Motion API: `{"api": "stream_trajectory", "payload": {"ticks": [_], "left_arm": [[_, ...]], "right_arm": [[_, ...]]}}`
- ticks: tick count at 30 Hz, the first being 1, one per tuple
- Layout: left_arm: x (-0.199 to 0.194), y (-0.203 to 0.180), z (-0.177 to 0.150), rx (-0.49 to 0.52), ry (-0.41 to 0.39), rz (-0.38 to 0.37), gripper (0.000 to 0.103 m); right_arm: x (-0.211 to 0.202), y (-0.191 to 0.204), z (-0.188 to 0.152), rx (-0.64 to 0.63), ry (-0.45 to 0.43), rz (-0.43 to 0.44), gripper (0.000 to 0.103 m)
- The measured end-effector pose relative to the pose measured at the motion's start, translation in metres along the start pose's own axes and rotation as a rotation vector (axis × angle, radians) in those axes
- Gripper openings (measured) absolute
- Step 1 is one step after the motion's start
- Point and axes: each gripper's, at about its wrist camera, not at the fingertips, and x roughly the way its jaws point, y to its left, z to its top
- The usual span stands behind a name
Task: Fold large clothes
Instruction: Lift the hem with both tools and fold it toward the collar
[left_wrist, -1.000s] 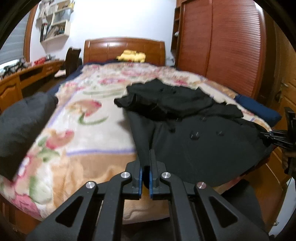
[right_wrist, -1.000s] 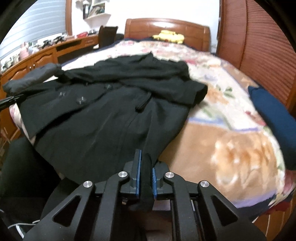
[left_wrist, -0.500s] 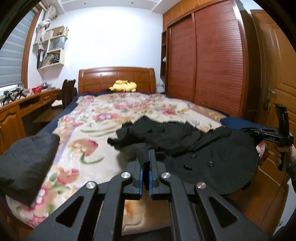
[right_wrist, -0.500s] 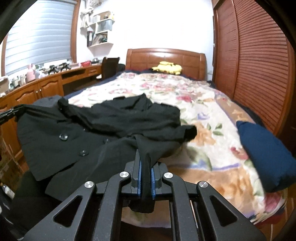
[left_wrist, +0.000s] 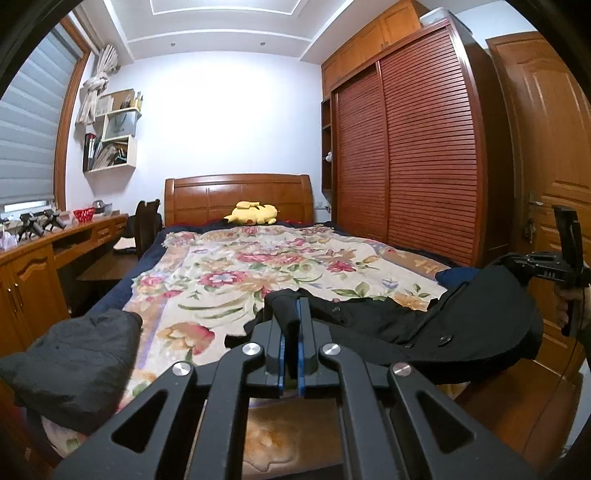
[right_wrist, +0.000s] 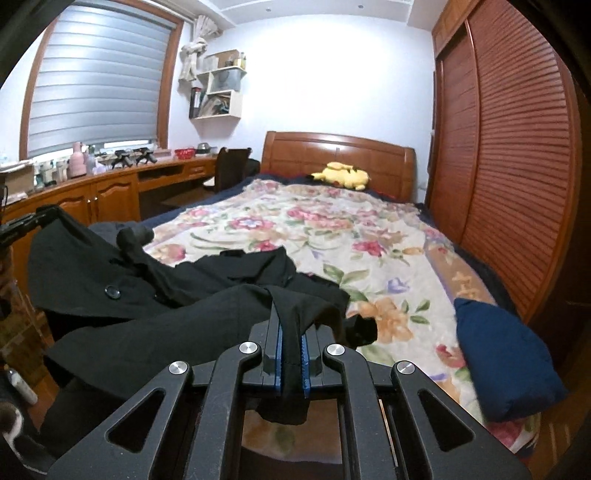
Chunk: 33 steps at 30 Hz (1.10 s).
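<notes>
Two grippers, both pinched shut on the hem of the black coat (right_wrist: 192, 295): left gripper (left_wrist: 290, 315) has a fold of dark cloth clamped between its blue pads, right gripper (right_wrist: 290, 321) the same at the other hem corner, with a tail of fabric hanging below the jaws. Coat's lower edge is lifted off the floral blanket (left_wrist: 236, 273) at the foot of the bed, upper part with collar and sleeves lies bunched on the blanket ahead of the grippers. Buttons face up. Likely step: carrying the hem up and over toward the collar for a half fold

Risks, as judgement: heavy cloth held by thin pinches, could slip out of one side and the fold goes skewed. Bunched sleeves underneath may get trapped and leave a lumpy fold. Uneven travel of the two hands would twist the hem. Grey garment (left_wrist: 74, 354) and blue pillow (right_wrist: 506, 354) sit close to either side, the coat edge could drag over them
</notes>
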Motion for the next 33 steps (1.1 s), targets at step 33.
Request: {"api": "stream_trajectory", "payload": {"ticks": [33], "left_arm": [[0.194,0.058,-0.070,-0.135,0.269,0.085,0.001]], "right_arm": [[0.178,-0.025,-0.054,0.021,0.212,-0.029,0.005]]}}
